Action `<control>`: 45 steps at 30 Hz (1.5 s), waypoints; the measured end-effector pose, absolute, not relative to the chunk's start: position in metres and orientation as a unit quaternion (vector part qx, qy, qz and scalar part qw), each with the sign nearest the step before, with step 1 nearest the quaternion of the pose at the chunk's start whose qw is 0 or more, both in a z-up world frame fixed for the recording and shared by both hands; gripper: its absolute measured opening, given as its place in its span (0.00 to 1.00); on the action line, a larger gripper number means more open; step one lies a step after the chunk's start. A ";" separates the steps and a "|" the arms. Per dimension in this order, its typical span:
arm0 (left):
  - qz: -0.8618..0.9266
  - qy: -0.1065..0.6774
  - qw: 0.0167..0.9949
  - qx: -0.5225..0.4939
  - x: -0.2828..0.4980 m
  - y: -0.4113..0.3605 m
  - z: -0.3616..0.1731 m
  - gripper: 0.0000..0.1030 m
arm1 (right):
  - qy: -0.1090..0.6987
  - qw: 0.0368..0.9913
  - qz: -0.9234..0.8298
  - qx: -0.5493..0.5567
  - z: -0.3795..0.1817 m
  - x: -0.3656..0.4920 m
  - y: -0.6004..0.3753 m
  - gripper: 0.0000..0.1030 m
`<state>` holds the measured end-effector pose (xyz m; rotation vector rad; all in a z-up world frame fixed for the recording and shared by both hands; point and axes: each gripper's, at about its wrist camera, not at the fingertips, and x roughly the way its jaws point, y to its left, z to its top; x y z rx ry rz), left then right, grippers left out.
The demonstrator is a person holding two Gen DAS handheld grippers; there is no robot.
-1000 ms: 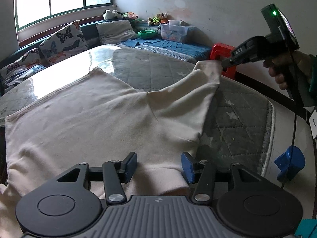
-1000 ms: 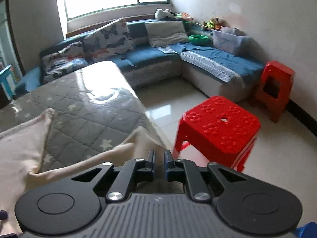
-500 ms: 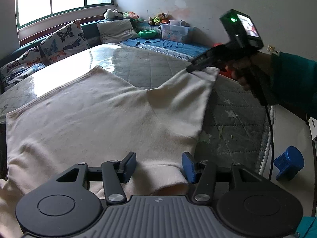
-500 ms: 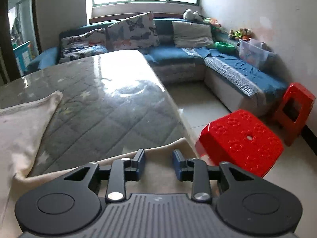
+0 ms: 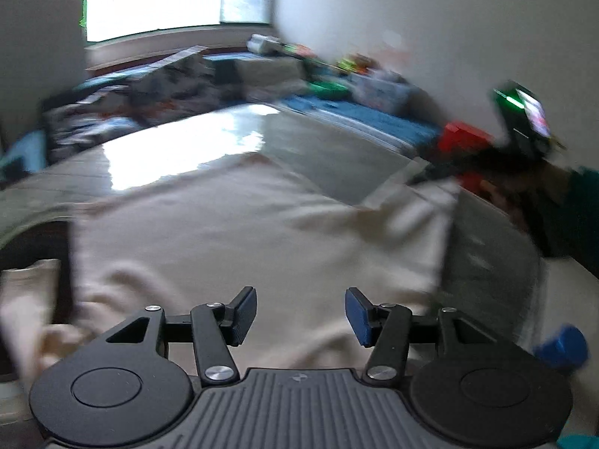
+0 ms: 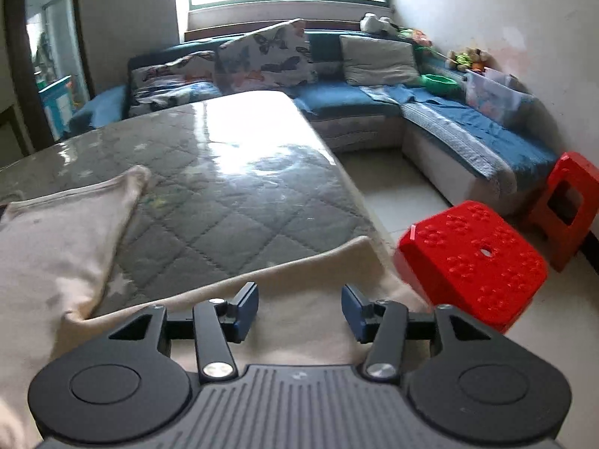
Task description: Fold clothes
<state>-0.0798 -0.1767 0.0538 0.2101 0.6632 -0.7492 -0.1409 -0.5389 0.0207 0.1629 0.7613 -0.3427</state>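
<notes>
the left claw [image 5: 301,312] points forward and downward with its blue pads set apart, gripping nothing. the right claw [image 6: 299,308] tilts down too, jaws opening, nothing pinched between them. a hand [image 5: 524,194] in a dark green sleeve holds it.

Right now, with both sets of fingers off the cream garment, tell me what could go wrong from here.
1. The sleeve lies at the edge of the quilted mattress; with the right gripper opening and nothing pinched, it may slide toward the red stool.
2. The left gripper is open above the cream garment; that view is blurred, so a grab now could miss.
</notes>
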 end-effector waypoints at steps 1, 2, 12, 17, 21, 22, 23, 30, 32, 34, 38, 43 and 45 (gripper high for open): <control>-0.337 0.316 0.882 0.094 -0.073 -0.168 0.056 0.54 | 0.369 0.912 -0.162 0.070 0.022 -0.141 -0.534 0.52; -0.315 0.314 0.891 0.088 -0.065 -0.158 0.059 0.54 | 0.369 0.914 -0.157 0.062 0.022 -0.141 -0.529 0.52; -0.123 0.337 0.930 0.074 0.037 -0.101 0.048 0.51 | 0.381 0.912 -0.140 0.053 0.015 -0.135 -0.507 0.53; -0.106 0.352 0.927 0.080 0.064 -0.103 0.031 0.41 | 0.383 0.912 -0.140 0.050 0.014 -0.134 -0.506 0.54; -0.107 0.362 0.923 0.074 0.071 -0.105 0.021 0.29 | 0.384 0.911 -0.142 0.049 0.014 -0.134 -0.507 0.56; -0.107 0.361 0.924 0.073 0.072 -0.104 0.021 0.25 | 0.384 0.911 -0.143 0.050 0.014 -0.134 -0.507 0.58; -0.107 0.359 0.924 0.071 0.072 -0.103 0.020 0.17 | 0.384 0.911 -0.145 0.049 0.014 -0.134 -0.507 0.60; -0.077 0.341 0.936 0.029 0.065 -0.071 0.033 0.03 | 0.385 0.910 -0.148 0.046 0.014 -0.134 -0.507 0.61; -0.066 0.329 0.942 0.004 0.058 -0.053 0.042 0.02 | 0.386 0.910 -0.148 0.042 0.015 -0.134 -0.507 0.61; -0.053 0.312 0.949 -0.018 0.048 -0.035 0.054 0.02 | 0.386 0.910 -0.148 0.033 0.017 -0.134 -0.505 0.61; -0.039 0.279 0.957 -0.067 0.021 0.005 0.075 0.02 | 0.383 0.913 -0.142 0.012 0.023 -0.134 -0.496 0.61; -0.033 0.273 0.958 -0.083 -0.010 0.041 0.070 0.02 | 0.369 0.926 -0.083 -0.012 0.045 -0.139 -0.464 0.61; -0.022 0.283 0.955 -0.084 -0.016 0.050 0.062 0.02 | 0.365 0.930 -0.027 -0.036 0.052 -0.141 -0.436 0.61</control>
